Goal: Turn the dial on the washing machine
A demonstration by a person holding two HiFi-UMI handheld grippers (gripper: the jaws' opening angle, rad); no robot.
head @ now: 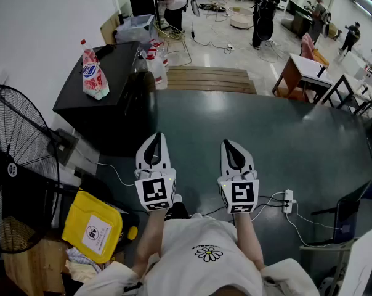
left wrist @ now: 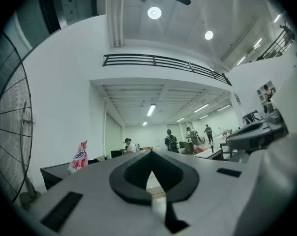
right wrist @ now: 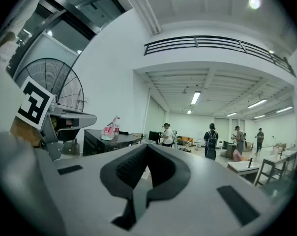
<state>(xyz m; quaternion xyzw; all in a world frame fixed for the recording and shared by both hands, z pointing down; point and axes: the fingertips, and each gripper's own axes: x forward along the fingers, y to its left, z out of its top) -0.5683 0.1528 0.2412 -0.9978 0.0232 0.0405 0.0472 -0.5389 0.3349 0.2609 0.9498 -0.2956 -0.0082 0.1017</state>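
Observation:
No washing machine dial shows in any view. A black cabinet-like unit [head: 109, 88] stands at the left against the wall, with a pink-and-white bag [head: 93, 73] on its top; the same bag [left wrist: 79, 157] [right wrist: 109, 130] appears in both gripper views. I cannot tell whether this unit is the washing machine. My left gripper [head: 154, 135] and right gripper [head: 229, 143] are held side by side over the dark green floor, both pointing forward. Each is shut with nothing between its jaws, whose tips meet [left wrist: 149, 152] [right wrist: 146, 145].
A large standing fan [head: 13, 165] and a yellow bag [head: 93, 226] are at my left. A power strip [head: 288, 200] with cables lies on the floor at the right. Wooden steps [head: 210, 79], desks [head: 309, 69] and several people [head: 263, 8] are farther ahead.

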